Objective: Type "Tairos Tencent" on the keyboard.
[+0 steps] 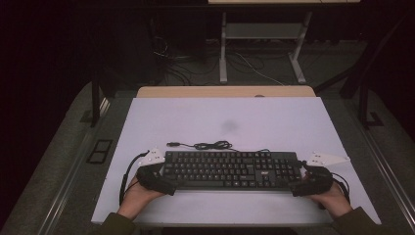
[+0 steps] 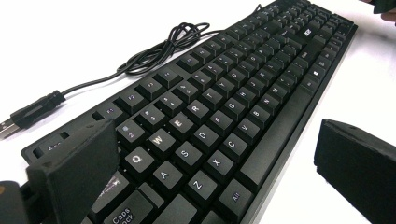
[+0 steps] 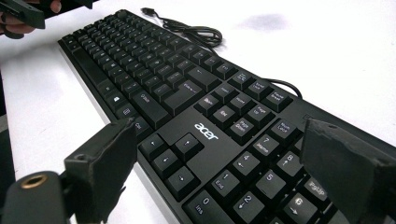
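A black Acer keyboard [image 1: 230,169] lies flat across the near part of the white table top [image 1: 220,117]. Its black cable [image 1: 205,145] is coiled just behind it, with the USB plug [image 2: 28,114] lying loose. My left gripper [image 1: 165,177] is at the keyboard's left end, open, one jaw beyond the far edge and one off the near edge with a gap showing [image 2: 212,144]. My right gripper [image 1: 299,178] is at the right end by the number pad, also open, its jaws straddling the keyboard [image 3: 187,107] from front to back [image 3: 219,135]. Neither gripper grips anything.
A faint grey smudge [image 1: 229,126] marks the white sheet behind the cable. A wooden table edge [image 1: 225,91] shows at the back. Beyond it stand white desk legs [image 1: 222,49] and floor cables. Dark floor drops off on both sides of the table.
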A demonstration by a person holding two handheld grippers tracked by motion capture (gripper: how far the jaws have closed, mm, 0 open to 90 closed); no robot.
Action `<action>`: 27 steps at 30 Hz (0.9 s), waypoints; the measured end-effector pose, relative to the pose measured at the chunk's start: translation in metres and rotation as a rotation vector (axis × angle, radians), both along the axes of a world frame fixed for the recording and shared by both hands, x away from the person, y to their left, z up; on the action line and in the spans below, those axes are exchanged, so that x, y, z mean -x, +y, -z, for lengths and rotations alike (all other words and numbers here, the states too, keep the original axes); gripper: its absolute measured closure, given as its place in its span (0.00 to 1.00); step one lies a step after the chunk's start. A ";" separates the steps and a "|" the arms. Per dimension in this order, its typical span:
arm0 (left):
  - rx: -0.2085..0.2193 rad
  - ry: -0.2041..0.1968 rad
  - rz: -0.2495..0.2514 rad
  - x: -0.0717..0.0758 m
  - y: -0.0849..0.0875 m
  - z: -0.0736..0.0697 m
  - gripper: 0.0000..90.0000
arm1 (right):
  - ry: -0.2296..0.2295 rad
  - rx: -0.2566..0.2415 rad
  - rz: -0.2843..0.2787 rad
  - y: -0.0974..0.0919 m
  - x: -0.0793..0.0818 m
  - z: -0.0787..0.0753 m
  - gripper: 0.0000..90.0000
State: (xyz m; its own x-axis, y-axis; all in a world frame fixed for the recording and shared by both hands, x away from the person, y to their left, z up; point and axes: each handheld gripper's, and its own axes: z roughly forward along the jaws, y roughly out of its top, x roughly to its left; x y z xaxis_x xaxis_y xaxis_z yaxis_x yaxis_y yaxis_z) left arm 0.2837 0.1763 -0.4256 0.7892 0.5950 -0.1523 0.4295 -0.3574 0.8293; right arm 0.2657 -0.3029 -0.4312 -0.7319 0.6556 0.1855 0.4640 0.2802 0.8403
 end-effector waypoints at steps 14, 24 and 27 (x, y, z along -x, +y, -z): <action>-0.008 0.001 0.013 -0.001 -0.002 0.001 0.00 | 0.009 -0.005 -0.013 0.003 -0.001 -0.005 0.12; -0.007 -0.001 0.016 -0.002 -0.003 0.001 0.00 | 0.014 -0.023 -0.042 0.015 -0.006 -0.010 0.12; -0.007 -0.002 0.016 -0.002 -0.003 0.001 0.00 | 0.017 -0.033 -0.052 0.019 -0.008 -0.011 0.12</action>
